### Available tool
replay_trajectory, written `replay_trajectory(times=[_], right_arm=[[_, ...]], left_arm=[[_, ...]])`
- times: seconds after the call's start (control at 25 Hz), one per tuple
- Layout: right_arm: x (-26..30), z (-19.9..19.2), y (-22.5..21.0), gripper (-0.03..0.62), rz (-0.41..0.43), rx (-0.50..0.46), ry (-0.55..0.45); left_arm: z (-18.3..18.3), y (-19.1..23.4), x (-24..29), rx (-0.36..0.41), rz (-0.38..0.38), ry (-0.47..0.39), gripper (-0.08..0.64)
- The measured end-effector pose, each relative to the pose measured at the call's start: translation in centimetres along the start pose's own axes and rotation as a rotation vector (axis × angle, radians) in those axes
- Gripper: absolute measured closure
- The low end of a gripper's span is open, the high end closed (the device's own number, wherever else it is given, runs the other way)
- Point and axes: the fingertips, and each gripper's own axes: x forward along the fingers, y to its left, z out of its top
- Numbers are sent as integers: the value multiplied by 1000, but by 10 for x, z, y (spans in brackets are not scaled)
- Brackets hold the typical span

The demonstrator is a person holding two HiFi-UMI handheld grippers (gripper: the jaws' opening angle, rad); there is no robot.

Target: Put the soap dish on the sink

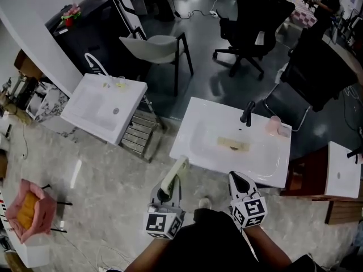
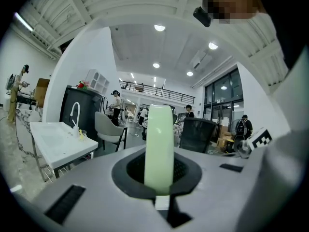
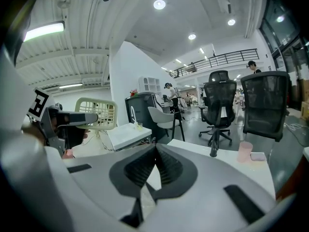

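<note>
Pale green soap dish (image 2: 159, 144) stands edge-on, clamped in your left gripper (image 2: 160, 180) — the carry to the white sink (image 1: 186, 139) looks to be the step in hand. Your right gripper (image 3: 153, 164) is pinched together, empty. Next, reach over the rim and lay the dish flat beside the tap (image 1: 247, 113).

Pale green soap dish (image 2: 160, 149) held on edge near sink (image 1: 194, 123).

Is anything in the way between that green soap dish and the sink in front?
Nothing visible: the soap dish, clamped in the left gripper, hangs before the sink's near left corner, with only air between.
</note>
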Motion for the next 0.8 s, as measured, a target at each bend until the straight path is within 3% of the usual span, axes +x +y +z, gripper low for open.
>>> replay_trajectory(times=[0.4,0.8], right_arm=[[21,7,-45,594,1,4,-4],[29,2,-69,594,-34,46,14]], left_arm=[[3,-7,52,-3,16,-3,540],[2,-10,84,-5,-15,16,540]])
